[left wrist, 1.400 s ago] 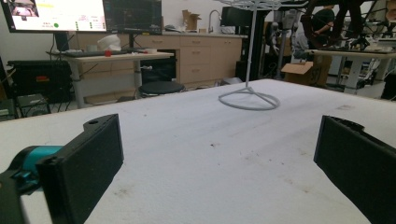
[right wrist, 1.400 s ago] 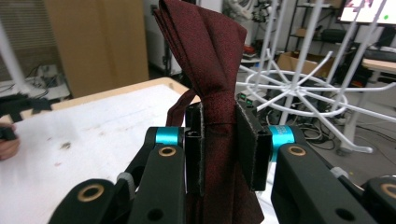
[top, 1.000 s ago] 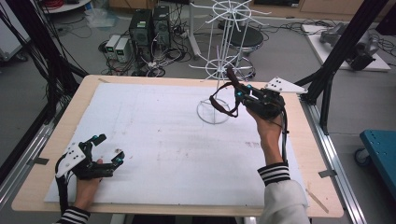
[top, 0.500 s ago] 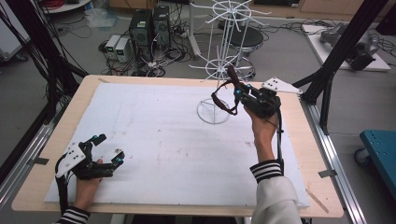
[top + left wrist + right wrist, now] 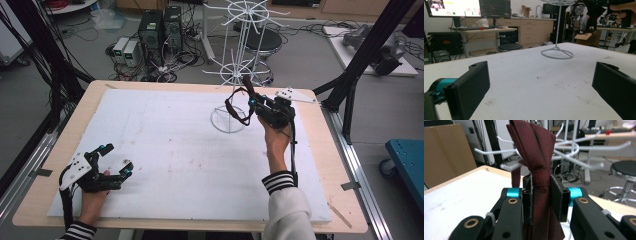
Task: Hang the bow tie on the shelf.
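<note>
Gripping dark red tie (image 5: pixel 536 155), no readable label, near white rack (image 5: pixel 239 65).

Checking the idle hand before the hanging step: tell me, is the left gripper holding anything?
No. In the left gripper view the left gripper has its jaws wide apart over the bare white table, with nothing between them.

A lab or research workshop. A wooden table (image 5: pixel 320 165) under a white pad stands inside a black frame (image 5: pixel 367 55) hung with cables. On the floor behind it sit 2 computer towers (image 5: pixel 160 27) amid loose wires. The left gripper view shows a wall screen (image 5: pixel 455 7), monitors, office drawers (image 5: pixel 531 31) and cardboard boxes.
</note>
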The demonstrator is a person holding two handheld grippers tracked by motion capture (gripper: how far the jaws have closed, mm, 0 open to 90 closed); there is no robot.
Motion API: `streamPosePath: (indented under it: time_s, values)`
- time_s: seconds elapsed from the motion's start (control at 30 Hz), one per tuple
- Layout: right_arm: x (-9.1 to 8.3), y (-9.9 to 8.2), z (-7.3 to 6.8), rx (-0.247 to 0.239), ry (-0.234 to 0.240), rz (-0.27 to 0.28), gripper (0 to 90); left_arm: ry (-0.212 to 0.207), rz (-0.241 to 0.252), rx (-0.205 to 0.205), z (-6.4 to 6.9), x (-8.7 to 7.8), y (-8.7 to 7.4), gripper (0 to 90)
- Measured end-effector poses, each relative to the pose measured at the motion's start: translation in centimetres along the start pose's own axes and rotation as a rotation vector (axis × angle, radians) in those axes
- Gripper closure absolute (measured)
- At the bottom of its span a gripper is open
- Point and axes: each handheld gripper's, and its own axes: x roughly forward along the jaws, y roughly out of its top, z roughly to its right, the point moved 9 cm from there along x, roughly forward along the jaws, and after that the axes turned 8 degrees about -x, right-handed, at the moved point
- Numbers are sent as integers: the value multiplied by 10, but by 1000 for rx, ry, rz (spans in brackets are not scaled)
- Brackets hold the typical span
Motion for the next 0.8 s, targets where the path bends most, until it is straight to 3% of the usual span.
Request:
streamPosePath:
  time_s: [0.27,0.43,0.6,0.8]
  values:
    - [9,-14,5,41,-12,-22,732,0,0,-1,0,0,0,18]
    - [13,-26,10,79,-31,-63,728,-1,0,-1,0,0,0,18]
    - [15,-40,13,70,-38,-118,727,1,1,-3,0,0,0,18]
    - [18,-48,13,59,-31,-131,723,1,-1,-2,0,0,0,18]
